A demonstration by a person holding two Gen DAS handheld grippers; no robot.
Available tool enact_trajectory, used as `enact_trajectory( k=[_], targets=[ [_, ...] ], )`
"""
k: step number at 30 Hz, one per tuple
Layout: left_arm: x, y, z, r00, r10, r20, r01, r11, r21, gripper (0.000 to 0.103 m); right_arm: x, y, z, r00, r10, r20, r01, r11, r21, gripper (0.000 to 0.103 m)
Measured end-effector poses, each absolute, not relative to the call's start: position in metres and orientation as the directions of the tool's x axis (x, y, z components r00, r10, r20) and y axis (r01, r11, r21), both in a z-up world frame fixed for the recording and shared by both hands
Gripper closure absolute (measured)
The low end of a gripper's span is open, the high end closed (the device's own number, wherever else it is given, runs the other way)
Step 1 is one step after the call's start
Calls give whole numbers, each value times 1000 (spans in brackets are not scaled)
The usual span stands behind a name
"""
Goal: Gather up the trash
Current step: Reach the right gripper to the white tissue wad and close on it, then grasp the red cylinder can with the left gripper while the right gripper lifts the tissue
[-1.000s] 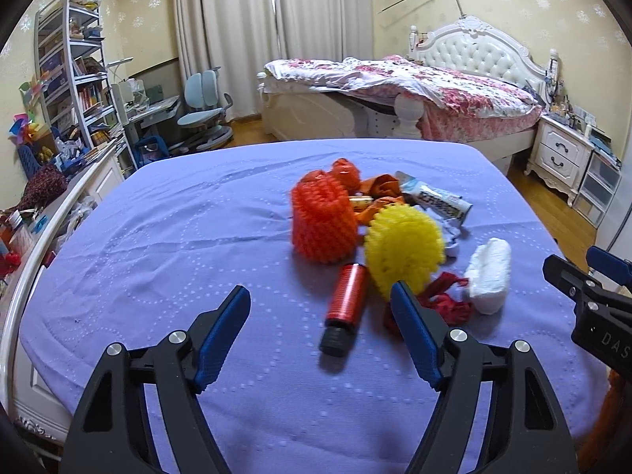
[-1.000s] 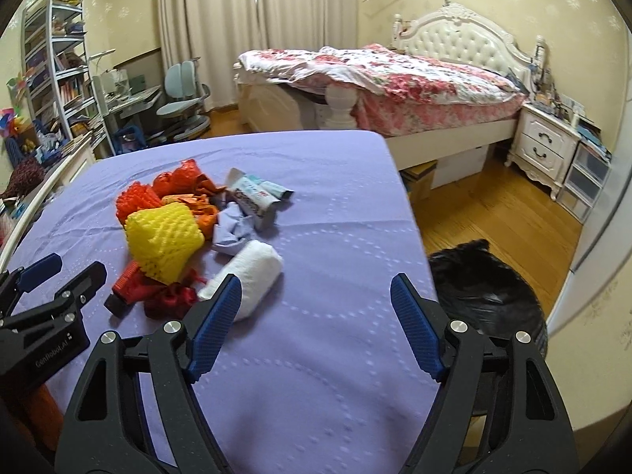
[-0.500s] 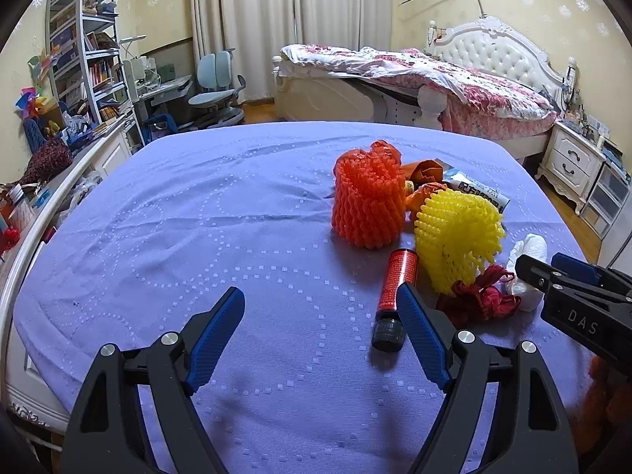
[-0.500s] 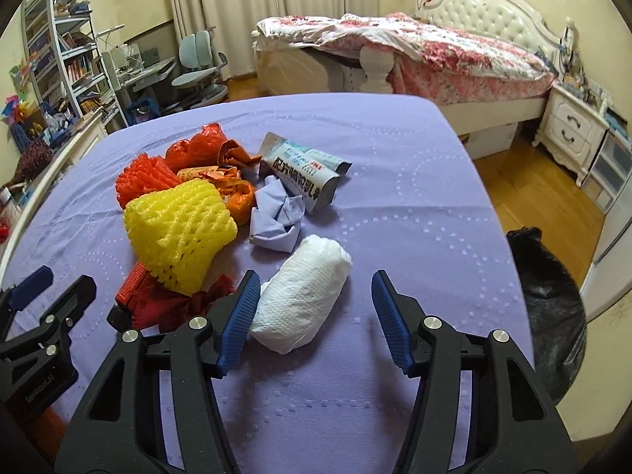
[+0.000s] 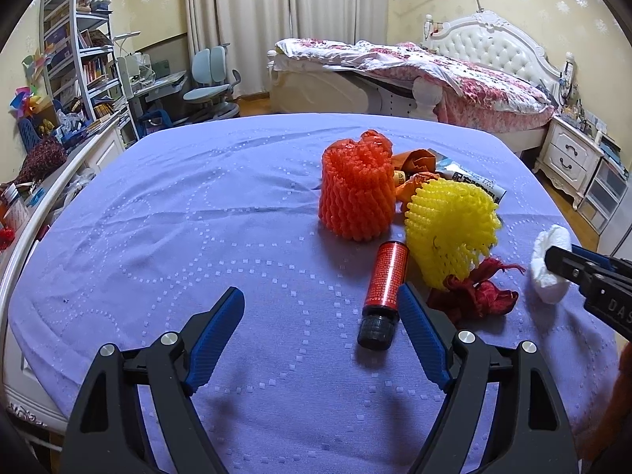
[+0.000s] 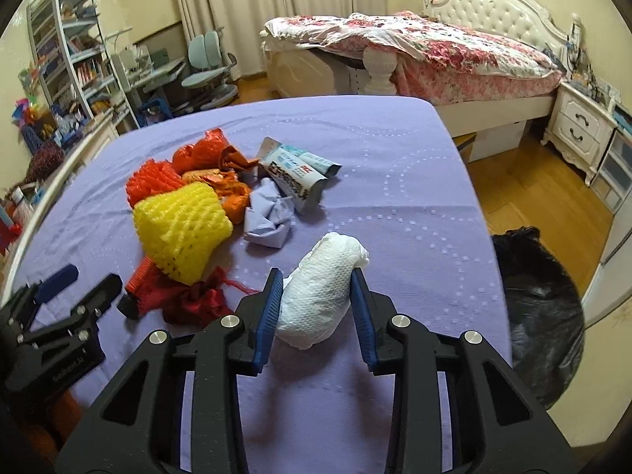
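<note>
A purple-covered table [image 6: 395,150] holds a heap of trash. The right tool [image 6: 316,304] straddles a white wad of tissue [image 6: 322,296] at the near edge of the heap, its fingers partly closed and close against the wad's sides, not yet clearly squeezing. The wad looks light, soft and crushable; its thick middle seems the best hold. The left tool [image 5: 320,328] hovers wide apart and empty, a red bottle [image 5: 385,284] lying just beside its right finger. A black trash bag [image 6: 541,316] waits on the floor, right of the table.
</note>
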State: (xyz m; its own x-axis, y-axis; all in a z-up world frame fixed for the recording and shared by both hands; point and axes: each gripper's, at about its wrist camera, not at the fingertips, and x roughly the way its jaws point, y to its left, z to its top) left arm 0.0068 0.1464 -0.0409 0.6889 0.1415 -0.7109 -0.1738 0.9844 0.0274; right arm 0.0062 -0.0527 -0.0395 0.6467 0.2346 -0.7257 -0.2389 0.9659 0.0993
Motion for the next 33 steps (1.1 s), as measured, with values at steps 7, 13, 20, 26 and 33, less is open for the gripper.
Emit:
enact_trajectory(
  k=[7, 13, 20, 26, 33],
  targets=[
    [14, 145, -45, 678, 140, -721, -171, 985, 31, 24, 16, -56, -52, 621, 223, -751, -241, 967, 88, 61],
    [21, 145, -50, 662, 130, -738, -157, 987, 33, 24, 21, -49, -63, 614, 233, -754, -241, 965, 102, 56],
    [26, 147, -55, 643, 93, -760, -133, 991, 8, 33, 20, -49, -66, 613, 255, -748, -247, 961, 125, 61],
    [26, 146, -58, 630, 39, -775, -88, 996, -21, 53, 16, -50, -66, 617, 265, -741, -251, 959, 134, 62],
    [23, 142, -59, 633, 17, -774, -65, 997, -31, 76, 9, -55, -65, 621, 275, -733, -249, 957, 148, 63]
  ],
)
